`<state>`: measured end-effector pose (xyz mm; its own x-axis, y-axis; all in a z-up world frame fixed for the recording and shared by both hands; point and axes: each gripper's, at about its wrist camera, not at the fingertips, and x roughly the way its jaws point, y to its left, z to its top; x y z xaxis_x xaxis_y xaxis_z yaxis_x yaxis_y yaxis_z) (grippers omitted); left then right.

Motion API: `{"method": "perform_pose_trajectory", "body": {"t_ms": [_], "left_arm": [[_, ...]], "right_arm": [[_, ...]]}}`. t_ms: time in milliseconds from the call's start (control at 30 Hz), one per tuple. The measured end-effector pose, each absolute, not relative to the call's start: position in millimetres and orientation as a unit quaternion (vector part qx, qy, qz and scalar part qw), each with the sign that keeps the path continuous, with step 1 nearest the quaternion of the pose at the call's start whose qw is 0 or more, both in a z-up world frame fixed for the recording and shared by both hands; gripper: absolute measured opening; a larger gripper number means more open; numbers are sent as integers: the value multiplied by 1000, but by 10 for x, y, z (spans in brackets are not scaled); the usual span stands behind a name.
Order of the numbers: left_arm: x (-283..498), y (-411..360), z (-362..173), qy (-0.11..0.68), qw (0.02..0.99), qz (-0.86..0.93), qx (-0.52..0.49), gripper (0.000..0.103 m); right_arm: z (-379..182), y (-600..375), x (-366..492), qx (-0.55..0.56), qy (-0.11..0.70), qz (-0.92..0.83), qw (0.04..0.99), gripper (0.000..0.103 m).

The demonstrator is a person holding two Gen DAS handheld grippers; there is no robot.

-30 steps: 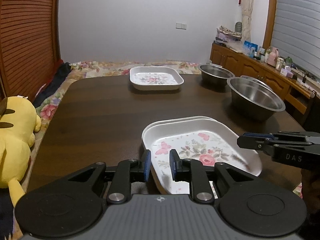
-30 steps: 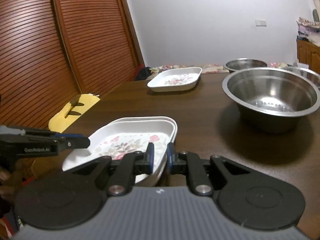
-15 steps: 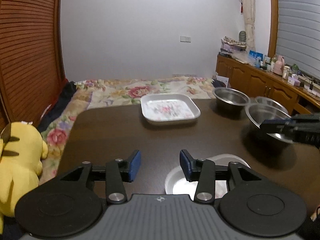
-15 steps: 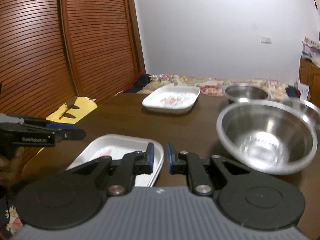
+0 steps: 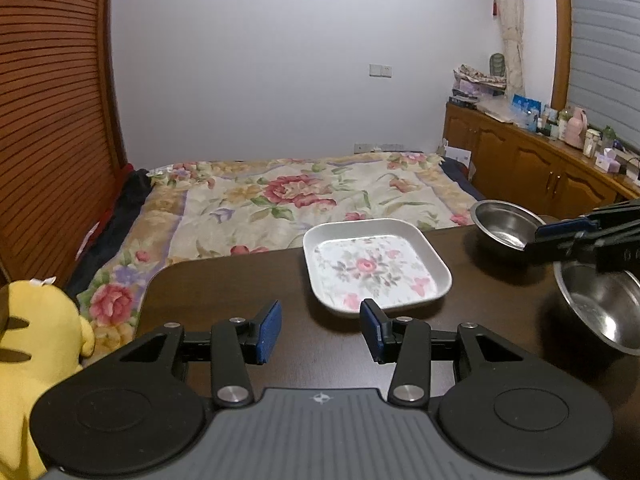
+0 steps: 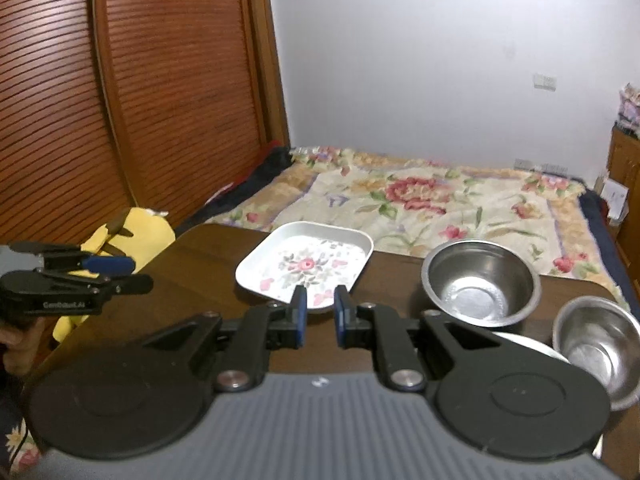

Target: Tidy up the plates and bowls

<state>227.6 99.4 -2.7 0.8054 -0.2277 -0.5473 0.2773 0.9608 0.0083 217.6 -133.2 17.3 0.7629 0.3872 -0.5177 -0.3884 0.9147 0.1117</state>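
A white square plate with a flower pattern (image 5: 376,266) (image 6: 306,266) lies flat near the far edge of the dark wooden table (image 5: 224,292). My left gripper (image 5: 320,320) (image 6: 132,274) hovers just short of it, open, with only table between its blue pads. My right gripper (image 6: 320,300) (image 5: 534,240) is shut with nothing in it, its tips over the plate's near rim. Two steel bowls (image 6: 480,288) (image 6: 596,340) stand to the plate's right, also in the left wrist view (image 5: 504,228) (image 5: 600,308). The stacked plates are out of view.
A yellow plush toy (image 5: 36,352) sits off the table's left side. Beyond the far edge lies a bed with a floral cover (image 5: 296,192). A wooden cabinet (image 5: 540,168) with clutter runs along the right, slatted wooden doors (image 6: 120,100) along the left.
Both grippers rose and went forward, away from the two stacked plates, which dropped out of view. The left jaws spread apart. The far plate and the bowls now look much nearer.
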Motion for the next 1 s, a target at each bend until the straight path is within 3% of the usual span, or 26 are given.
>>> {"method": "perform_pose_trajectory", "body": {"t_ms": [33,67,133,800,1000], "left_arm": [[2348,980,-48,286,948,-134,45,46],[2408,971,-75,289,947,-134,46,46],[2545,952,-142,296,944,-137,47,46],[3300,940,-491,342,927,-153,25,40],[3345,903,-536,346,924,-158,23,37]], "right_arm": [[153,-1303,2229,-4,283,207,937,25],[125,-1265,2298,-9,291,207,934,43],[73,-1210,2412,-16,304,209,929,49],[-210,-1057,3315,-25,412,202,888,45],[-267,-1009,3434,-33,427,204,880,36]]}}
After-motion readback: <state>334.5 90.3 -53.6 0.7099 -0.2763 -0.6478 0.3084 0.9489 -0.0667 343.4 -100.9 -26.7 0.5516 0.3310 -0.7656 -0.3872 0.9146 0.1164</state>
